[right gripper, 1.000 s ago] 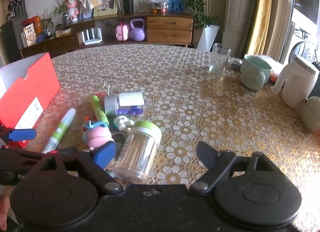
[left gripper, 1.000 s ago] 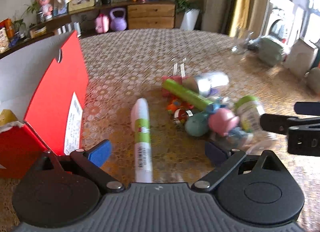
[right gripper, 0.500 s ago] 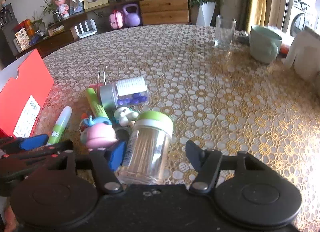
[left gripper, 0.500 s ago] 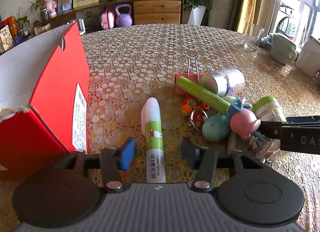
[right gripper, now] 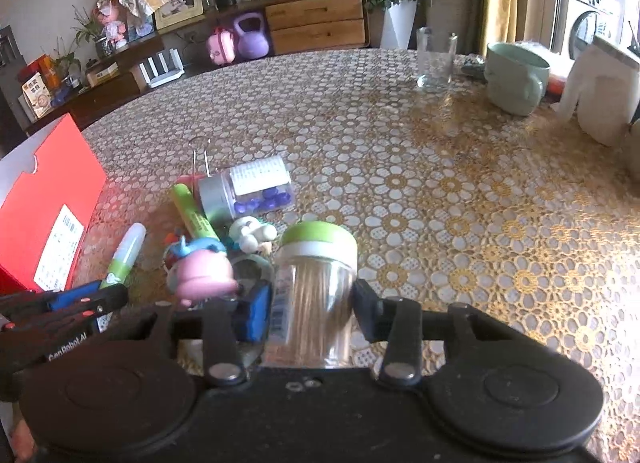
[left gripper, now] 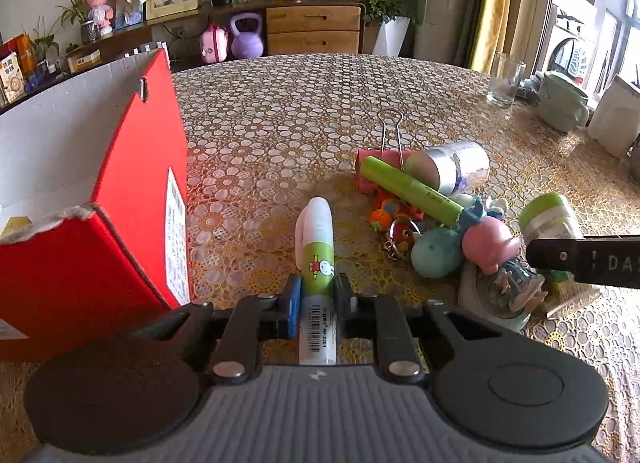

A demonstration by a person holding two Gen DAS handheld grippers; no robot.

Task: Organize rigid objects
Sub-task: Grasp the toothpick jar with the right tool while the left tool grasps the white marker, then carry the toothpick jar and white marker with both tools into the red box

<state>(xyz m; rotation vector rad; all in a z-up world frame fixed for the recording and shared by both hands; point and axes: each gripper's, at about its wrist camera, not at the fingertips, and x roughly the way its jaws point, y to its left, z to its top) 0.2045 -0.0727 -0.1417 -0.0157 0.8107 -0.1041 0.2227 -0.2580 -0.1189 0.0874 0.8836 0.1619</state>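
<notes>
My left gripper [left gripper: 318, 303] is shut on a white and green marker [left gripper: 317, 259] that lies on the table, pointing away. My right gripper [right gripper: 313, 309] is shut on a clear toothpick jar with a green lid [right gripper: 316, 283]. The jar also shows in the left wrist view [left gripper: 550, 219]. Between them lies a pile: a green highlighter [left gripper: 410, 189], a silver-capped bottle of blue beads [right gripper: 244, 189], a pink pig toy [left gripper: 490, 243], a teal egg [left gripper: 434, 253], a binder clip [left gripper: 390, 135] and small keychain toys [left gripper: 394, 223].
An open red box [left gripper: 100, 199] stands at the left, close to my left gripper. At the far right of the table stand a glass [right gripper: 434, 59], a green mug [right gripper: 516, 77] and a white container [right gripper: 600, 91]. The table has a lace-patterned cover [right gripper: 440, 183].
Both grippers have closed: the left one on the marker, the right one on the toothpick jar. Both have moved slightly forward.
</notes>
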